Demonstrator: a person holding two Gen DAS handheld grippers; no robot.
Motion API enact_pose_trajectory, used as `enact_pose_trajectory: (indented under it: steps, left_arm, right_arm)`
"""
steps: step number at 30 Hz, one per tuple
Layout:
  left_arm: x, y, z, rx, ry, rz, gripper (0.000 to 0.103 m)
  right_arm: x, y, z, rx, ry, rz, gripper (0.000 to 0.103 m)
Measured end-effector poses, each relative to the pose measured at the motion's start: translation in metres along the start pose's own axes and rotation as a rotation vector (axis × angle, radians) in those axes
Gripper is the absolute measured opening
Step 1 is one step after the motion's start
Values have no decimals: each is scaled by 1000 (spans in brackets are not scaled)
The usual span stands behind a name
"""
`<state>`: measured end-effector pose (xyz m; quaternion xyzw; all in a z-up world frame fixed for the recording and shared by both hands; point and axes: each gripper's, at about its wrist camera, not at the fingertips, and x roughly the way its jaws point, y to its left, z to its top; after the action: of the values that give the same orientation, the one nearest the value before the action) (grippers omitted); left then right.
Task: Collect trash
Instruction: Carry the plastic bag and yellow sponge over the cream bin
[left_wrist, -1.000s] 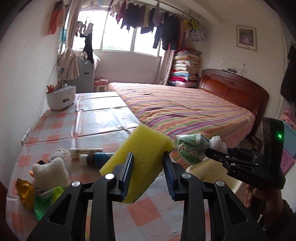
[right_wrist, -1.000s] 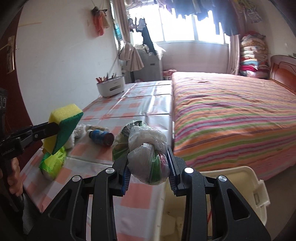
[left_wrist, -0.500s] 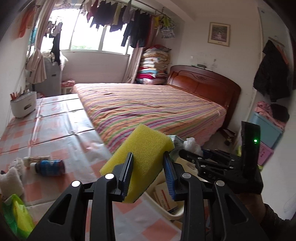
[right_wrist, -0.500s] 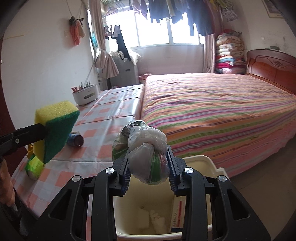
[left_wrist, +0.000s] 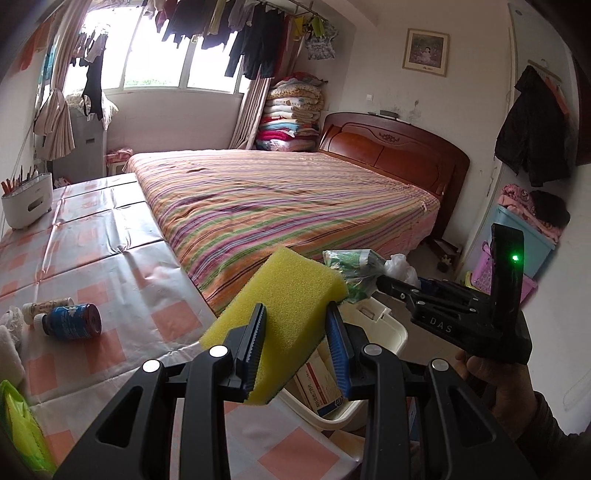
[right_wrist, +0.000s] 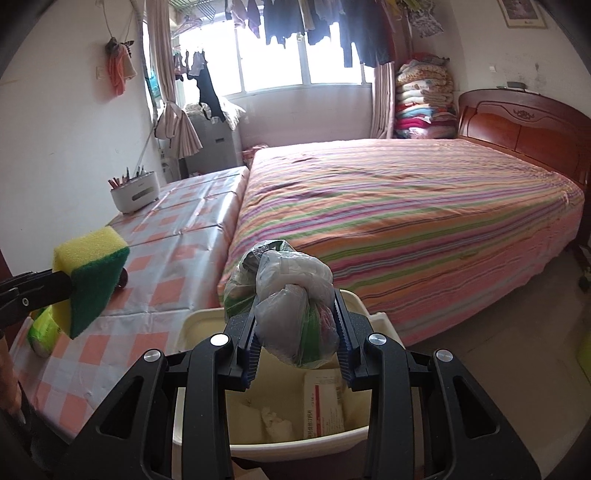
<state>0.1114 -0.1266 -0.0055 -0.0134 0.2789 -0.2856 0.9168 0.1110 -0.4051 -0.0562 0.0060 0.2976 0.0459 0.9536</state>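
Observation:
My left gripper (left_wrist: 297, 325) is shut on a yellow sponge (left_wrist: 280, 291) with a green scrub side, held over the table edge beside the bin; the sponge also shows in the right wrist view (right_wrist: 90, 273). My right gripper (right_wrist: 297, 328) is shut on a knotted plastic bag of trash (right_wrist: 291, 310), held above the open cream trash bin (right_wrist: 273, 443). The bag (left_wrist: 351, 269) and bin (left_wrist: 391, 332) also show in the left wrist view. The bin holds a white-and-red carton (right_wrist: 323, 402) and crumpled paper.
The checked tablecloth table (left_wrist: 122, 266) carries a blue bottle (left_wrist: 72, 321), a small white tube, a green wrapper (left_wrist: 18, 424) and a white utensil holder (left_wrist: 27, 199). A striped bed (right_wrist: 406, 206) stands right of the table, behind the bin.
Both grippers have swung right, off the table toward the bin. The bag now hangs over the bin's opening and the sponge sits near its rim.

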Motion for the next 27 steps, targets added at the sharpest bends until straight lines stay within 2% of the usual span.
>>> enact_pose_trajectory:
  steps: [9, 13, 15, 16, 22, 27]
  left_arm:
    - [6, -9, -4, 15, 26, -11, 32]
    - [8, -12, -5, 18, 36, -22, 32]
    - [10, -12, -6, 20, 39, -25, 32]
    - [10, -13, -6, 20, 40, -26, 32]
    - [15, -15, -8, 23, 59, -29, 33]
    - [15, -17, -10, 29, 64, -28, 33]
  right_arm:
    - [-7, 0, -11, 5, 7, -24, 39]
    - [-8, -4, -14, 36, 11, -22, 52]
    - [-9, -8, -15, 58, 3, -19, 64]
    - [-10, -9, -14, 70, -2, -9, 66]
    - [-2, -11, -16, 99, 28, 35, 67]
    - [-5, -8, -15, 75, 15, 21, 67]
